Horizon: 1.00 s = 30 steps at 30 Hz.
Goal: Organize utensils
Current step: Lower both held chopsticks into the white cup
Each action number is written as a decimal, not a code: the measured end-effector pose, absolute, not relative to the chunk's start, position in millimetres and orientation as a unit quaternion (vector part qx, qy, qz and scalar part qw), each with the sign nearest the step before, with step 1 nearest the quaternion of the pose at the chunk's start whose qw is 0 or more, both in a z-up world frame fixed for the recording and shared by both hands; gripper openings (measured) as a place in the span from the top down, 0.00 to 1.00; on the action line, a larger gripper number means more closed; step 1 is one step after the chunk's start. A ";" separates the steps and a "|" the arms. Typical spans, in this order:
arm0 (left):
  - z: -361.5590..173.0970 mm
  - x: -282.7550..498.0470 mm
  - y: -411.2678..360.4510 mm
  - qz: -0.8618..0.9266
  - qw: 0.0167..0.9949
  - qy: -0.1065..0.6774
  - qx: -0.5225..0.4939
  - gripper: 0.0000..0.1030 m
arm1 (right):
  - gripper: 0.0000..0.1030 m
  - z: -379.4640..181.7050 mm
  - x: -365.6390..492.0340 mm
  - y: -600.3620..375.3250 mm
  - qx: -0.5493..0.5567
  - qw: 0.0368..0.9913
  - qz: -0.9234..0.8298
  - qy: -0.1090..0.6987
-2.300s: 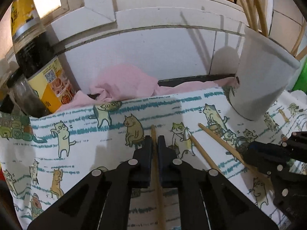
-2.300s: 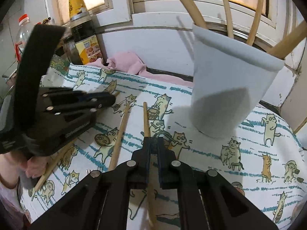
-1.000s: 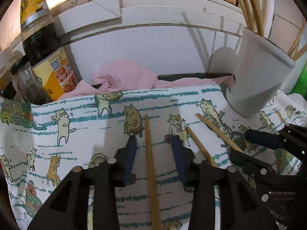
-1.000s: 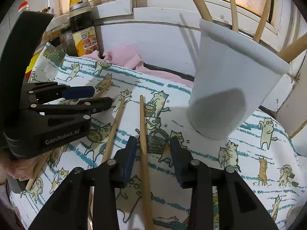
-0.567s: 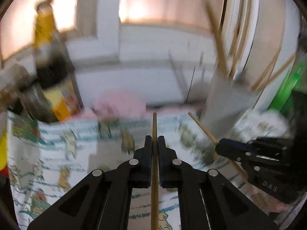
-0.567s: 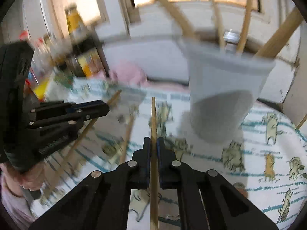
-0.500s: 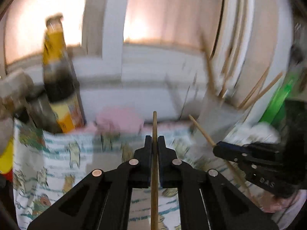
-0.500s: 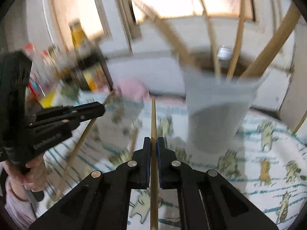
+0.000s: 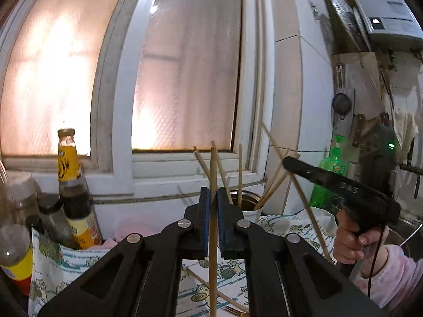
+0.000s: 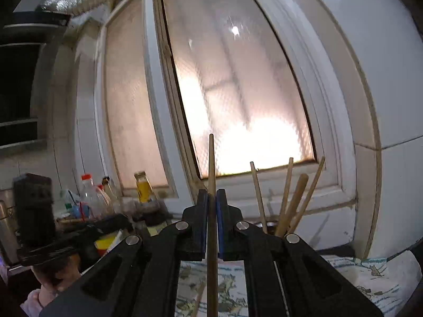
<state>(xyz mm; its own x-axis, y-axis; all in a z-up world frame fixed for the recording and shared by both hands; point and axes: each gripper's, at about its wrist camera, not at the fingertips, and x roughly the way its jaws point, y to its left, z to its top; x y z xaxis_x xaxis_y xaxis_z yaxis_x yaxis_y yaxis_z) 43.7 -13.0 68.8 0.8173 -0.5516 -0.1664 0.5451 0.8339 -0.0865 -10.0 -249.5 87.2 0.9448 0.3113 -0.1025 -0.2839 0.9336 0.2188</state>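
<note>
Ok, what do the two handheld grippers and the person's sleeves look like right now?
Both are matte black plastic with silver pivot screws and blue pads on the finger insides. In the left wrist view the left gripper fills the foreground; the right gripper beside it carries white lettering I can't read in full, a pistol-style handle and a thin dark cable. The sleeve at that hand is pale pink.

Two grippers, the left gripper (image 9: 213, 200) and the right gripper (image 10: 212, 203), each clamp one chopstick (image 9: 213, 174). Beside the white cup (image 9: 251, 214), at least one more chopstick (image 9: 211, 289) lies on the cat-print cloth (image 9: 277, 227). About four stand inside the cup. Left of the cup, several bottles cluster, among them one sauce bottle (image 9: 72, 185)
</note>
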 end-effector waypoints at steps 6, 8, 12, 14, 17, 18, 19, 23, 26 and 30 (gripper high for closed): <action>64.8 49.7 -14.2 -0.269 0.958 0.100 -0.017 0.96 | 0.93 78.7 20.1 -246.8 0.090 0.970 0.150 0.168; 64.8 51.3 -9.3 -0.271 0.957 0.104 -0.028 0.96 | 0.93 70.2 27.5 -254.0 0.122 0.963 0.159 0.182; 67.3 48.2 0.4 -0.279 0.955 0.090 -0.048 0.96 | 0.93 69.0 21.8 -262.9 0.154 0.960 0.176 0.157; 70.2 42.3 1.4 -0.285 0.954 0.074 -0.050 0.96 | 0.93 78.5 2.8 -263.0 0.133 0.974 0.160 0.092; 81.0 44.0 -4.5 -0.280 0.957 0.056 -0.055 0.96 | 0.93 91.6 -28.3 -263.2 0.121 0.985 0.120 -0.016; 87.6 49.6 -8.7 -0.268 0.959 0.064 -0.066 0.96 | 0.93 96.6 -36.3 -262.3 0.115 0.987 0.104 -0.050; 94.9 54.9 -12.8 -0.266 0.958 0.074 -0.073 0.96 | 0.93 102.3 -39.9 -258.2 0.106 0.988 0.081 -0.076; 129.6 55.8 -25.3 -0.262 0.962 0.052 -0.064 0.96 | 0.93 125.0 -37.1 -248.9 0.084 0.990 0.060 -0.096; 150.5 56.2 -32.5 -0.271 0.959 0.036 -0.082 0.96 | 0.93 126.4 -32.8 -240.2 0.049 0.992 0.036 -0.110; 167.0 68.6 -50.6 -0.280 0.954 0.027 -0.100 0.96 | 0.93 112.2 -27.2 -242.8 0.052 0.994 0.024 -0.097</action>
<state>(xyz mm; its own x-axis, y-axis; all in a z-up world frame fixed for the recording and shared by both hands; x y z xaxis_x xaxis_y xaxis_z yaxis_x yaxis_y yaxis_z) 68.6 -50.6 167.0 0.8415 -0.5403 0.0046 0.5295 0.8230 -0.2059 -27.2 -242.8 112.2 0.9799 0.0385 0.1956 -0.0587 0.9934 0.0983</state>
